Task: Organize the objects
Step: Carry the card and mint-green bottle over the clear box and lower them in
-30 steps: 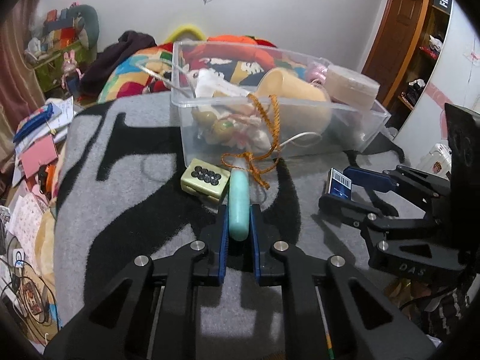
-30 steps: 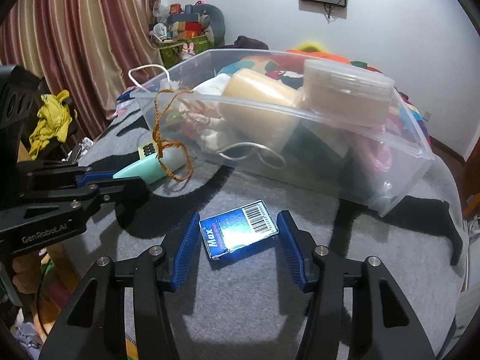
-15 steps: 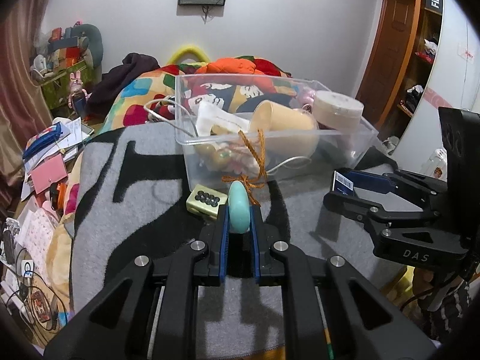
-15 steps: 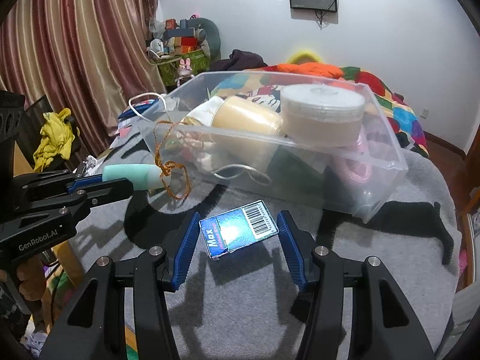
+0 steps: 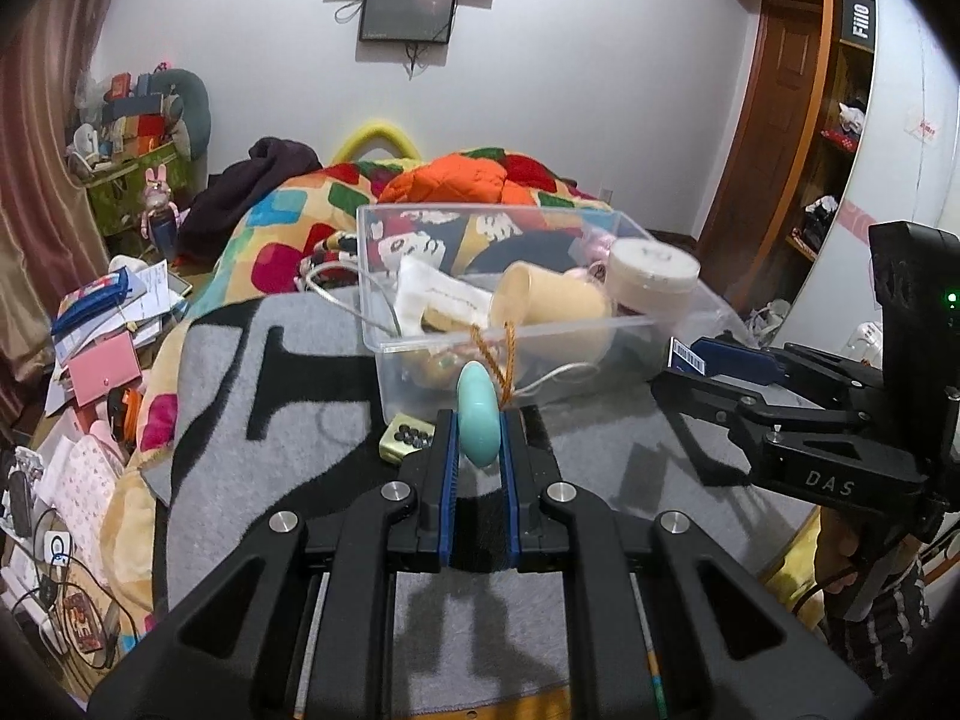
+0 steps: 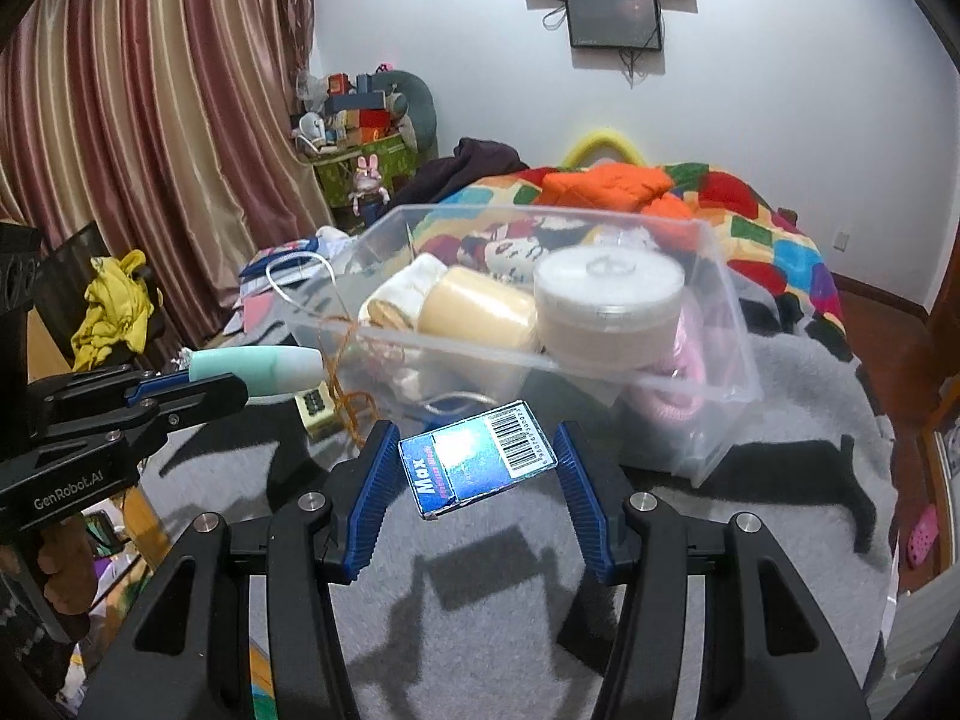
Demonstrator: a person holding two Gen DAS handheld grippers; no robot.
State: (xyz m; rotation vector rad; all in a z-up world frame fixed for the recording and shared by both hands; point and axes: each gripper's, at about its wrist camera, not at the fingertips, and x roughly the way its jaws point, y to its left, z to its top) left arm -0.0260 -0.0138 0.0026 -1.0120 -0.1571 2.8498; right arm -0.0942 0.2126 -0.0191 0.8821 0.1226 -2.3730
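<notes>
My left gripper (image 5: 478, 420) is shut on a mint-green tube (image 5: 477, 423), held above the grey blanket (image 5: 300, 420). From the right wrist view the same tube (image 6: 255, 367) sticks out level to the right of the left gripper (image 6: 198, 387). My right gripper (image 6: 477, 456) is shut on a small blue box with a barcode (image 6: 480, 459), lifted clear of the blanket. In the left wrist view that blue box (image 5: 687, 355) shows edge-on in the right gripper (image 5: 696, 363). Behind both stands a clear plastic bin (image 5: 528, 333) holding a cream cup, a round tub and cords.
A small yellow-green block with black dots (image 5: 407, 437) lies on the blanket by the bin's near corner. An orange cord (image 5: 501, 360) hangs over the bin's front wall. A colourful quilt (image 5: 420, 192) lies behind, with papers and clutter on the floor at the left (image 5: 102, 324).
Both grippers have risen with their loads; the tube and the blue box left the blanket. The views tilted up, so the bin looks lower and farther.
</notes>
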